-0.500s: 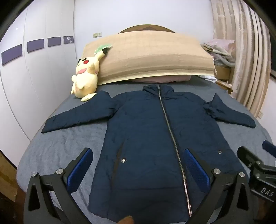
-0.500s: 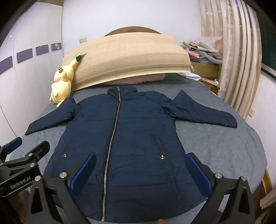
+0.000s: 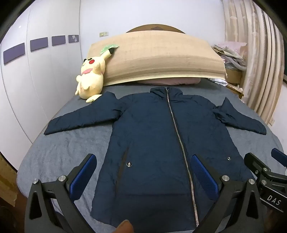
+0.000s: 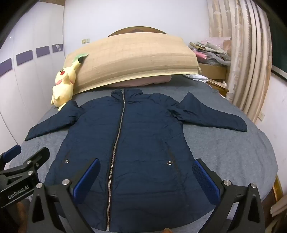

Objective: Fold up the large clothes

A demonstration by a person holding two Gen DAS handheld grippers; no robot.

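lying flat and zipped on the grey bed, just ahead of both hand-held grippers: a navy jacket, sleeves spread outward. beyond its collar, a tan mat and a yellow plush toy touching the left sleeve tip. left hand-held gripper spread wide, holding nothing; right hand-held gripper likewise. hem cut off at the lower frame edge. bare bedding open past both sleeves; curtain close on the right.

1. Even, soft indoor light fills both views; the white wall is bright, without glare.
2. The dark jacket loses detail towards its near hem.
3. Fisheye bending curves the curtain, and the corners go black.
4. Focus is sharp throughout.
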